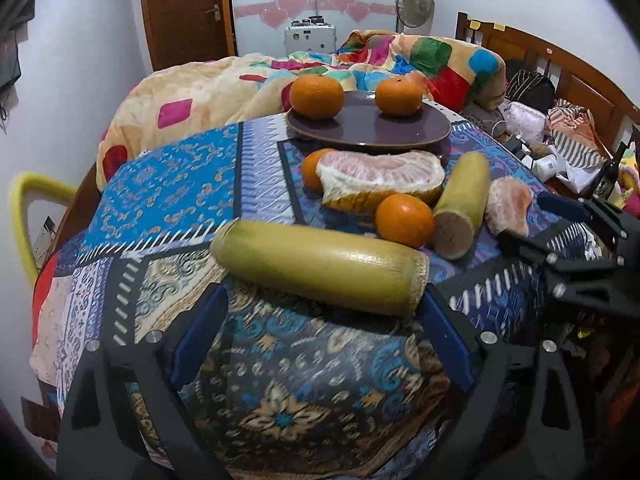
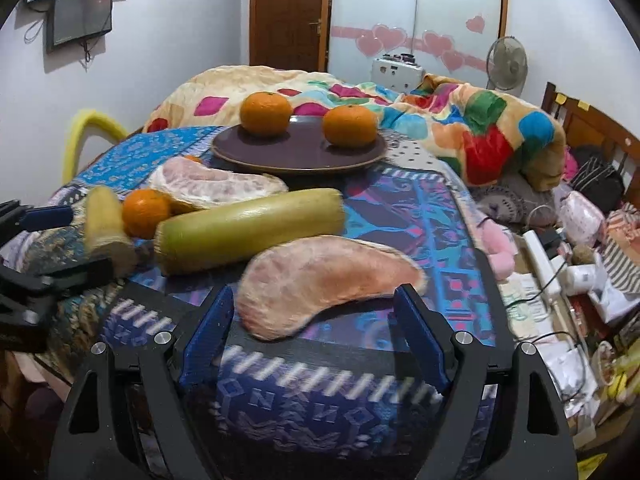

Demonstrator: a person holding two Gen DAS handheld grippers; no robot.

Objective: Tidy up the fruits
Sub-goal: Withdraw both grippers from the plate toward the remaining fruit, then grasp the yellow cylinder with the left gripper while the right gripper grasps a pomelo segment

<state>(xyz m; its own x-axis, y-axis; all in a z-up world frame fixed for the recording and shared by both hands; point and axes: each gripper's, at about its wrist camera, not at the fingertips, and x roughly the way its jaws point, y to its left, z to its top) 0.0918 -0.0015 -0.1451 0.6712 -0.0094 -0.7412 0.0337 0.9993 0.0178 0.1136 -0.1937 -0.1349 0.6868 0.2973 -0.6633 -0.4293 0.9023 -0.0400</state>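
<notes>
The work surface is a table covered by a patterned blue cloth (image 1: 168,184), set against a bed heaped with a multicoloured quilt (image 1: 400,60). A brown wooden door (image 2: 288,12), a frosted wardrobe front with pink heart stickers (image 2: 416,44) and a standing fan (image 2: 507,62) are seen along the far wall; a dark wall-mounted screen (image 2: 80,16) hangs at the upper left in the right wrist view.

A dark purple plate (image 1: 368,130) sits at the table's far edge and carries two oranges (image 1: 317,96) (image 1: 399,96), well apart. In front of the plate lie a peeled pomelo half (image 1: 380,178), two further oranges (image 1: 404,220) (image 1: 312,168) touching it, and a sugarcane piece (image 1: 464,204). A second sugarcane piece (image 1: 320,266) lies toward the near edge.

The left gripper (image 1: 320,336) is held with jaws apart, just short of the near sugarcane piece, nothing clamped. The right gripper (image 2: 316,328) is likewise spread wide, its blue fingers (image 2: 208,332) flanking a pomelo segment (image 2: 324,282) without visible contact.
</notes>
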